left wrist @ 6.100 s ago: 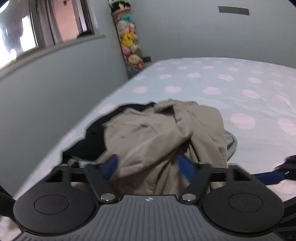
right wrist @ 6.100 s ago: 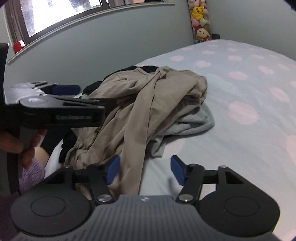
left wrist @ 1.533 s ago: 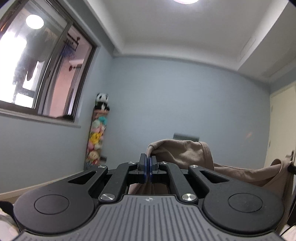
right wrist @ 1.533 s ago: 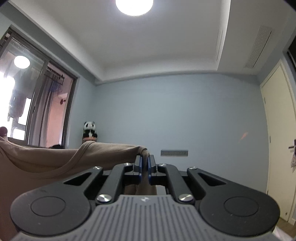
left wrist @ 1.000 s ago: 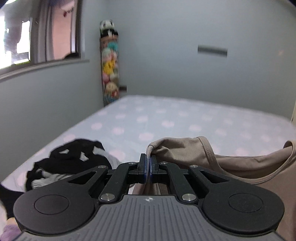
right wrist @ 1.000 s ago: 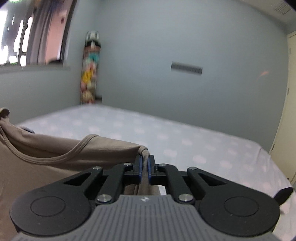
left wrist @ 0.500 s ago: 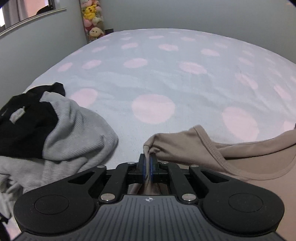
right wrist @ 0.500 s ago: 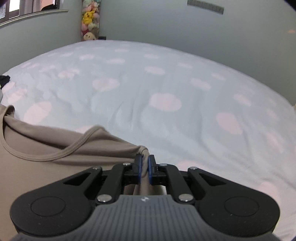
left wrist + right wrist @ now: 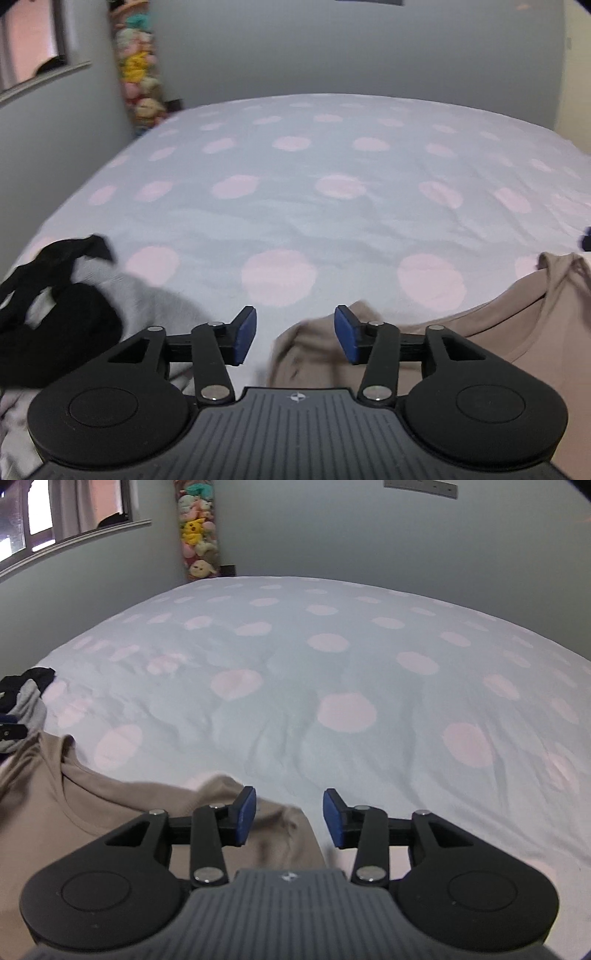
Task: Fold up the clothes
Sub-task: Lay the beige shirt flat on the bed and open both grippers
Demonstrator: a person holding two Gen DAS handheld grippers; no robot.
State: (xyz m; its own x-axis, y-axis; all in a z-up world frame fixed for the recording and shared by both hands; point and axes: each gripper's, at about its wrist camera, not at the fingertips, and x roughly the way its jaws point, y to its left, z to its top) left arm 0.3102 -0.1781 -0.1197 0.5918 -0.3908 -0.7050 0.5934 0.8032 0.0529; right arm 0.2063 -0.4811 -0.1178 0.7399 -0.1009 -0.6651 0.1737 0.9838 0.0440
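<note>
A tan shirt (image 9: 509,332) lies spread on the bed, its neckline curving along the right of the left wrist view. In the right wrist view the same tan shirt (image 9: 74,805) fills the lower left. My left gripper (image 9: 294,339) hovers over the shirt's left shoulder corner, its jaws opening, and the cloth lies below them, free of the blue pads. My right gripper (image 9: 289,821) stands over the other shoulder corner, jaws opening too, with nothing pressed between the pads.
A heap of black and grey clothes (image 9: 55,306) lies at the bed's left edge, also seen as the clothes heap (image 9: 22,698). The bed sheet (image 9: 332,206), pale with pink dots, stretches ahead. A column of plush toys (image 9: 197,531) stands in the far corner beside the grey wall.
Both grippers held the tan shirt's shoulders shut half a second ago; now both have opened and the cloth has dropped onto the bed. Both views have tilted up slightly.
</note>
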